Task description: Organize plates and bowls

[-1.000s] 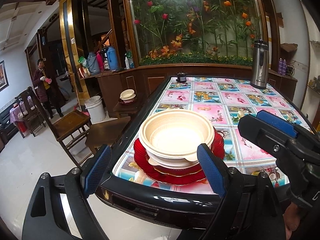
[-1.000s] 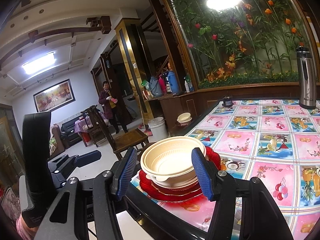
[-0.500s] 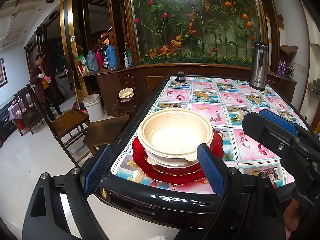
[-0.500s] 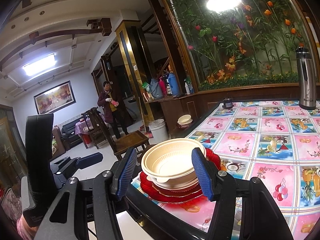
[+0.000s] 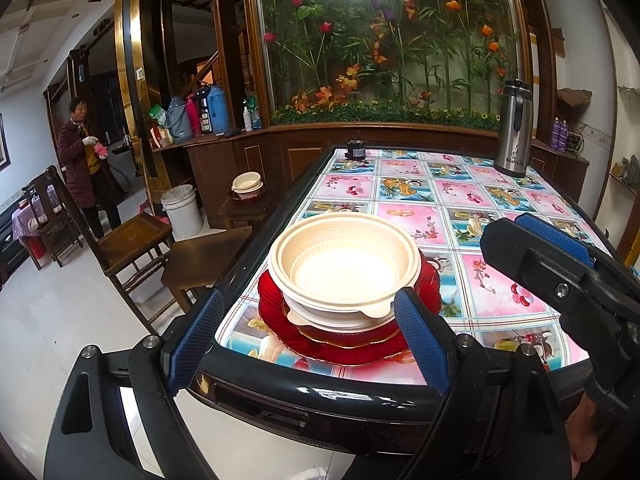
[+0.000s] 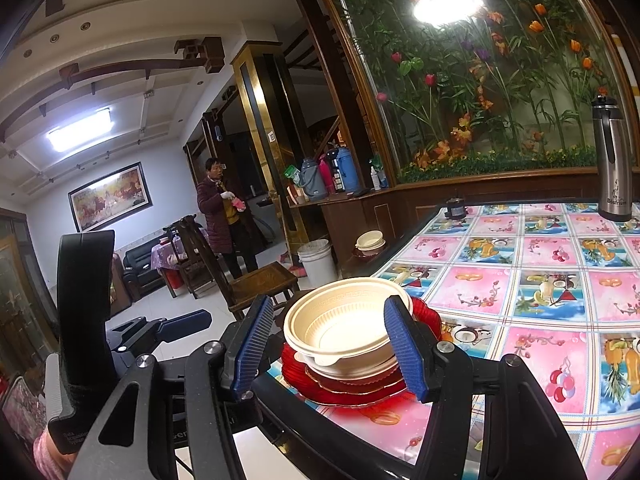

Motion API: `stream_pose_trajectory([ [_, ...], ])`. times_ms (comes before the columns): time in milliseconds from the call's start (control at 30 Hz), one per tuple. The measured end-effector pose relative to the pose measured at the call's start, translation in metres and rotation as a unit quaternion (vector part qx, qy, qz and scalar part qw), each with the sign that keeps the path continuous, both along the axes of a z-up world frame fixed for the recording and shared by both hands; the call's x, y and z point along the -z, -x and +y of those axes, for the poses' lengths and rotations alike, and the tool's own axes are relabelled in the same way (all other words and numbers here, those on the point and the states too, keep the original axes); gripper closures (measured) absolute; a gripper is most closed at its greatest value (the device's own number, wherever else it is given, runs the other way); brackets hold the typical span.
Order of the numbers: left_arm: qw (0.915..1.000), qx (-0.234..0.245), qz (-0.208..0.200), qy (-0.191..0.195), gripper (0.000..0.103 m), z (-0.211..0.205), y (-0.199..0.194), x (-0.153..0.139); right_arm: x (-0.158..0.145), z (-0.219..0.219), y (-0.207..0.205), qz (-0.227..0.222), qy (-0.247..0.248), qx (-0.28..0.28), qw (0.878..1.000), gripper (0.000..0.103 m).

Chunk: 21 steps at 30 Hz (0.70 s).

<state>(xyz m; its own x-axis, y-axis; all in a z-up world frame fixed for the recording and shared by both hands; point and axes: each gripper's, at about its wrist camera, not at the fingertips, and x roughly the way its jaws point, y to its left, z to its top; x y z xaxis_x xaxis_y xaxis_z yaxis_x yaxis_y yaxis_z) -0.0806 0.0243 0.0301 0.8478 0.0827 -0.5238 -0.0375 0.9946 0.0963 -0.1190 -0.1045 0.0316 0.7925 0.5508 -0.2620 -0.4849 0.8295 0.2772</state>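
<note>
Left wrist view shows your left gripper (image 5: pixel 308 336) spread wide and empty just short of the table (image 5: pixel 472 200) edge, while your right gripper (image 6: pixel 328 348) stands half open around nothing, its blue pads apart from the dishes. Between each pair of pads sits one stack (image 5: pixel 348 292) at the table's near corner: two cream bowls (image 5: pixel 344 264) nested on at least two red plates (image 5: pixel 280 320). Beyond the stack, one steel flask (image 5: pixel 514 128) stands at the table's far end.
</note>
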Motion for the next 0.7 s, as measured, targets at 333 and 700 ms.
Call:
stream_pose_trajectory([
  [333,1.0,0.003,-0.001,0.003,0.015,0.0013,0.001,-0.0034,-0.0018,0.0009,0.0033,-0.002,-0.003,0.0,1.0,0.043],
  [700,1.0,0.009,0.004,0.001,0.015,0.0006,0.0026,-0.0024,-0.0041,0.0033,0.006,-0.004,-0.005,-0.002,1.0,0.043],
])
